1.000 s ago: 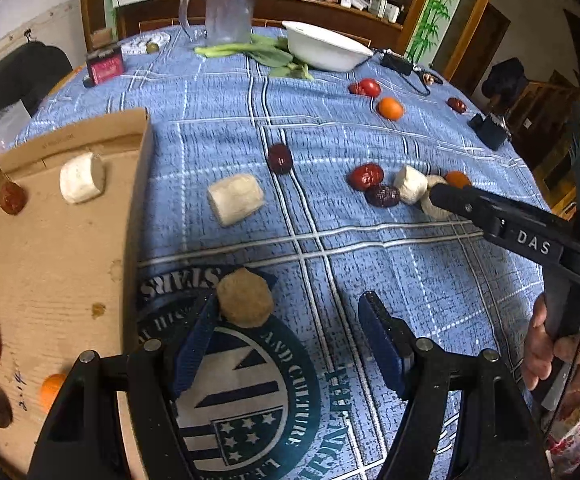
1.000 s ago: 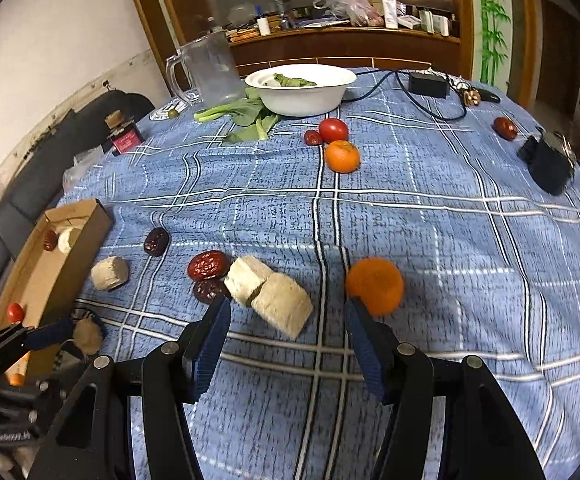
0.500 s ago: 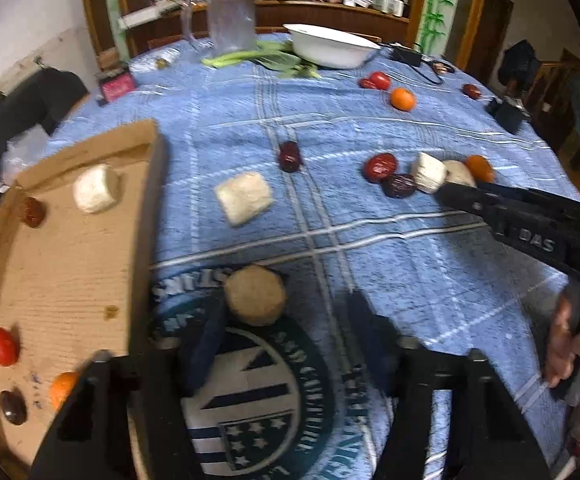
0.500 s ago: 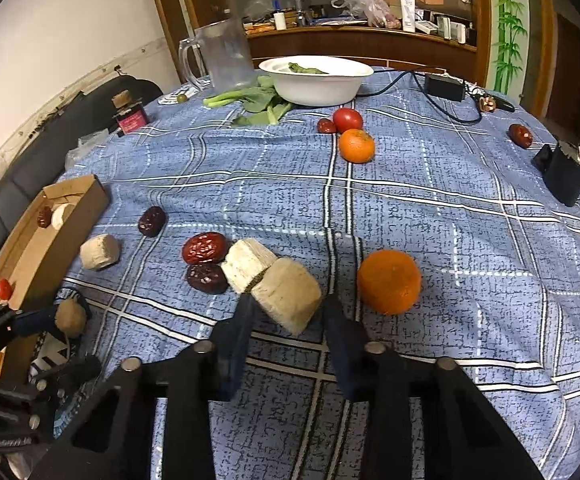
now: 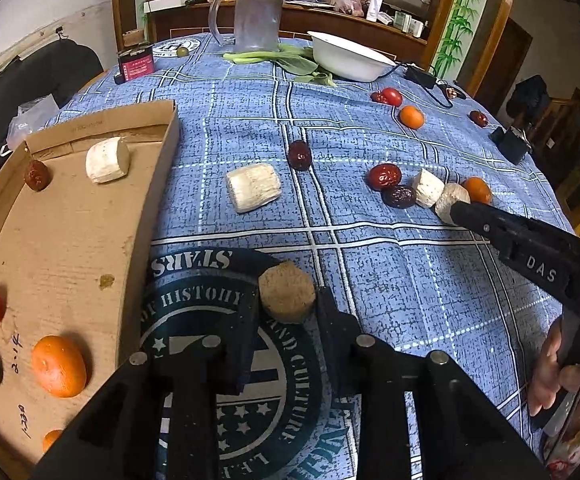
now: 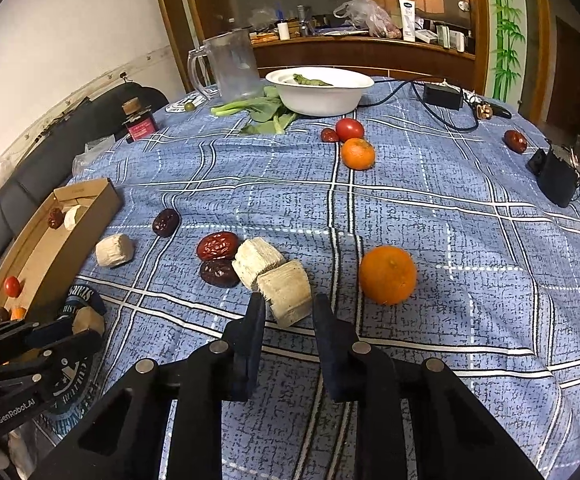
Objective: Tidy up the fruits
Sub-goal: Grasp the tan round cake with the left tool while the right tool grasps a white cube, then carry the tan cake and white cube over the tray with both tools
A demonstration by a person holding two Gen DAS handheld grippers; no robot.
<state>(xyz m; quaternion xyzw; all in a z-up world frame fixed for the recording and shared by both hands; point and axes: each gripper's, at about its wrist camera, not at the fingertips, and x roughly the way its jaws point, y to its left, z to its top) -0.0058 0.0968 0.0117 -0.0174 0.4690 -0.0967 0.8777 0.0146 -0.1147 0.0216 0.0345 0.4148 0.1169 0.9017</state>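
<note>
On blue plaid tablecloth (image 6: 430, 220), scattered fruit.

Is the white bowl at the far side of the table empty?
No, the right wrist view shows a green leafy vegetable lying inside the white bowl.

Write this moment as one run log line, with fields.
left tool: shut on brown chunk | right tool: shut on pale chunk | box: partly filled
</note>
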